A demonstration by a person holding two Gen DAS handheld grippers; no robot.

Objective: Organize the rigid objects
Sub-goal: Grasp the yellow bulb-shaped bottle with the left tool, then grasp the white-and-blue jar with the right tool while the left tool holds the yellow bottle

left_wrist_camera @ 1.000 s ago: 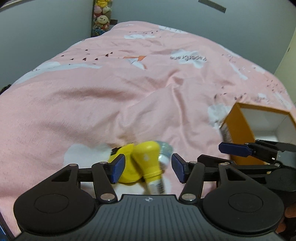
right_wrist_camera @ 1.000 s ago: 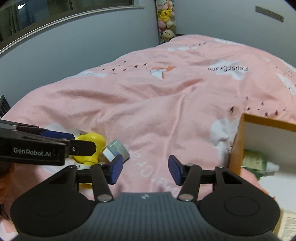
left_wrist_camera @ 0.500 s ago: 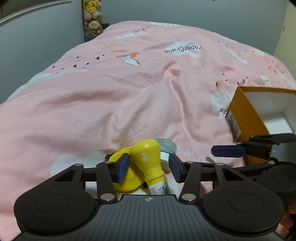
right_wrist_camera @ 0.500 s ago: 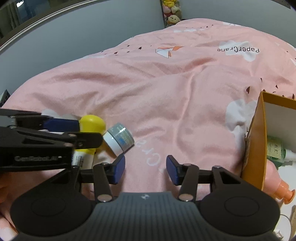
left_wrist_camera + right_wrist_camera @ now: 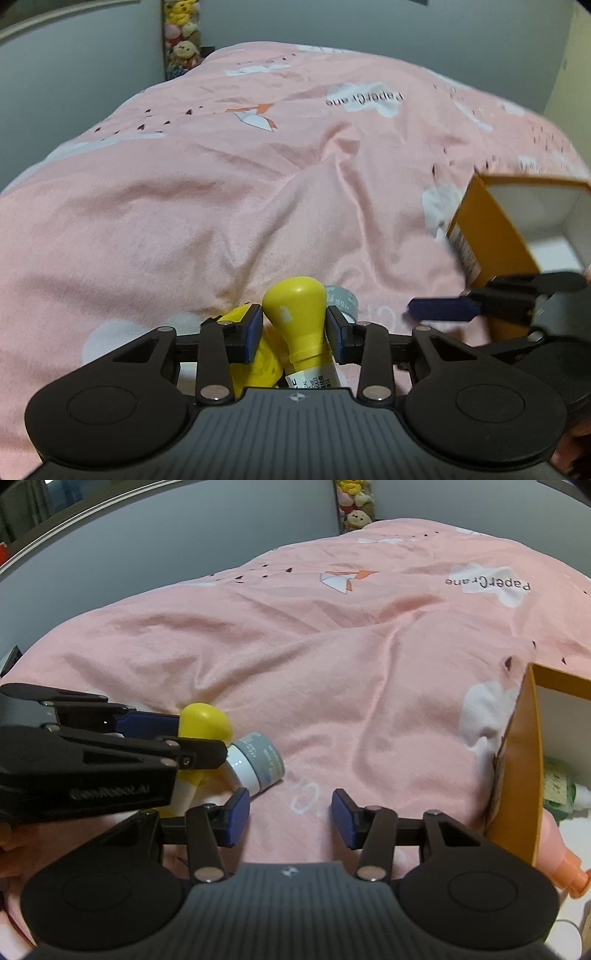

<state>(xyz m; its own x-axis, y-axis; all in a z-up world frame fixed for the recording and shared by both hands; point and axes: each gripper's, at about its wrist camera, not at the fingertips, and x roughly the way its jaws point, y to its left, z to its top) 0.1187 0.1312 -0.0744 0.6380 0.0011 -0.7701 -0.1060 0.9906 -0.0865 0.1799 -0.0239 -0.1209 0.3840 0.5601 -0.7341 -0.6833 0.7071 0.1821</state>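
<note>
A bottle with a bulbous yellow cap [image 5: 294,312] lies on the pink duvet [image 5: 229,206]. My left gripper [image 5: 294,328] has its jaws closing on that cap, and both blue pads touch its sides. In the right wrist view the left gripper [image 5: 195,736] flanks the same yellow cap [image 5: 205,720]. A second yellow object [image 5: 260,363] lies just left of the bottle, partly hidden by the finger. A small grey-lidded jar [image 5: 258,764] rests beside the cap. My right gripper [image 5: 290,816] stands open over bare duvet, just right of the jar, with nothing between its pads.
An open orange box [image 5: 517,768] with a white inside stands at the right; it holds a green bottle [image 5: 557,782] and a pink bottle with an orange cap [image 5: 554,853]. Plush toys [image 5: 181,48] stand by the grey wall beyond the bed.
The left gripper's jaws have narrowed from well apart to touching the yellow cap. The right gripper has sunk a little and come closer to the jar and the box.
</note>
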